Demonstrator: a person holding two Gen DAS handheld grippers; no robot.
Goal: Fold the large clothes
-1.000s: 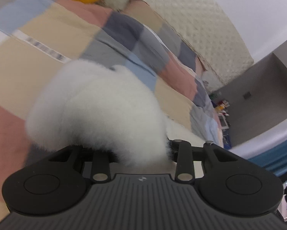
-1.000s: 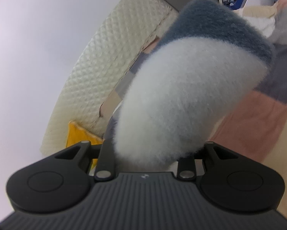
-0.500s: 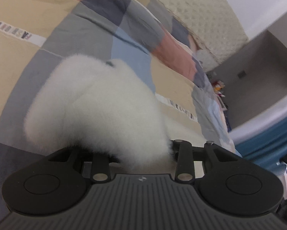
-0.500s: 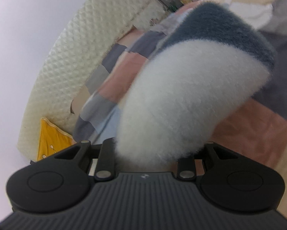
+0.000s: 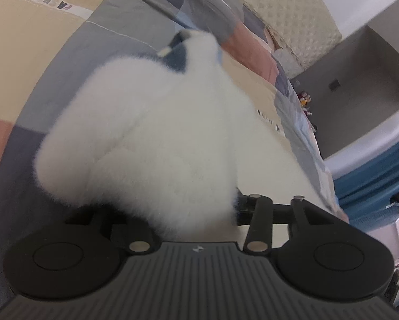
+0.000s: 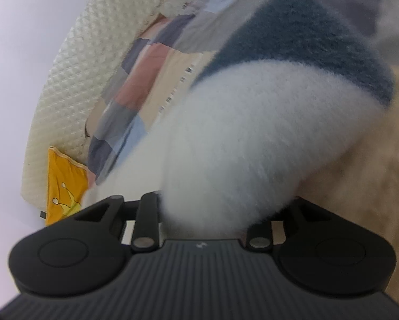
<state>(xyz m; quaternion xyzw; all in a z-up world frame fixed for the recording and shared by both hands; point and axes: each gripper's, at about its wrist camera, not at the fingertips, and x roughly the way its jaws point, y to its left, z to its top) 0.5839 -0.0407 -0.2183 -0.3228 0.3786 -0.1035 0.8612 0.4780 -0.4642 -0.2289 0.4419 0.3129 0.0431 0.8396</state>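
We have swung both tools lower toward the bed over the last second. Our left tool and right tool each clench the fluffy white-and-blue garment, held above the patchwork bedspread, so we judge the fold is being laid down.

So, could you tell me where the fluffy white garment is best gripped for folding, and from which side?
Grip the fluffy white garment at its edge, coming from above the patchwork bedspread: the pile is thick, so only an edge fits between fingers. Both the left gripper and right gripper already appear to pinch such bunched edges.
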